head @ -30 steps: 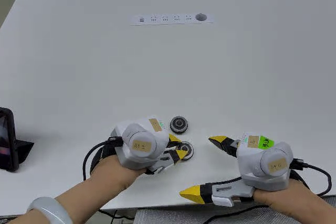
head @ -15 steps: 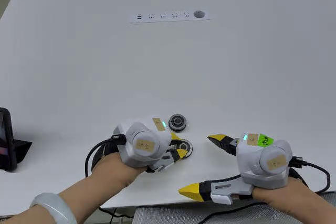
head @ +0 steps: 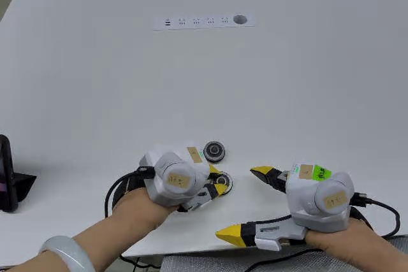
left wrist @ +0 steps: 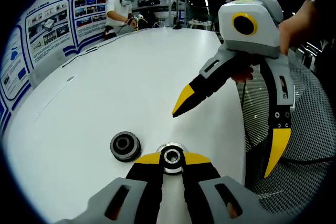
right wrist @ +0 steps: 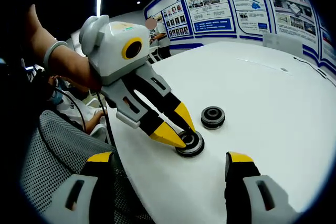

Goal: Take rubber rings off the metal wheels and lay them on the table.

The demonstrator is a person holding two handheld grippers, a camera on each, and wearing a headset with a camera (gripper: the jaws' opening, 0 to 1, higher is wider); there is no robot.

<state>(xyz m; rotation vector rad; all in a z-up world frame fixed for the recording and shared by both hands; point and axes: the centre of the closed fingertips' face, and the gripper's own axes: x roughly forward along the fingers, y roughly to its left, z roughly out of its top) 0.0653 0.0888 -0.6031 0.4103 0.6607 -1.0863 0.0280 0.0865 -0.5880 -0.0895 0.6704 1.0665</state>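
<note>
Standing by the bench: the left gripper is closed down on the near wheel. Its yellow tips sit one on each side of the wheel, touching it, and pin it flat on the white table close to the front edge. The black rubber ring is on that wheel, all the way round as far as I can see. The far wheel lies free just beyond it, near but not touching, w/ its own ring on too.

The right gripper is spread wide, nothing in it, off to the right of the pinned wheel and apart from it. In the right gripper view the near wheel sits between and ahead of its two tips, so it's roughly lined up already.

My read: first ring, hold-and-peel step, approx. at the very start. No ring lies loose on the table yet, so two remain. The left is the clamp, the right is the puller.

Next move, I'd say: bring one right tip in low to the ring's exposed edge, on the side the left jaws don't cover. Nip only the rubber and roll it up and over the rim while the left keeps the wheel down. (The ring looks thin and snug, so a grab that's too deep would catch metal instead.) Then it goes on bare table, e.g. the open stretch towards the power strip.
</note>
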